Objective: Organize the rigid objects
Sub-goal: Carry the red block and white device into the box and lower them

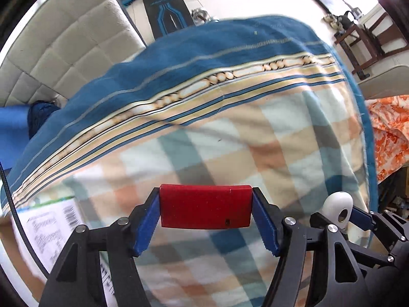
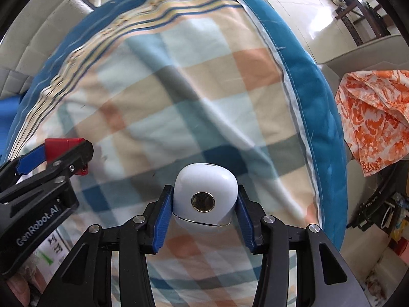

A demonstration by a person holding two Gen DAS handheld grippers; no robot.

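My left gripper point(image 1: 205, 220) points down over the bed, its blue pads point(image 1: 145, 226) pressed against the two ends of a red rectangular block point(image 1: 204, 206), which hangs lifted above the checked blanket point(image 1: 230, 143). The block sits level between the pads, one long face turned toward the camera, a small dark slot near its lower right corner. My right gripper point(image 2: 205, 215) also points down, just beside the left one, and it pinches a white rounded case point(image 2: 204, 192) from both sides; a round gold-rimmed disc shows on the face toward the lens, and a thin seam runs along its lower edge. From the left wrist view the white case appears at the right, close to the red block but apart from it. Below my left gripper, at the lower left, a printed cardboard box point(image 1: 48, 230) with a barcode lies on the blanket. An orange patterned cloth point(image 2: 375, 117) is draped to the right, off the bed's blue border.
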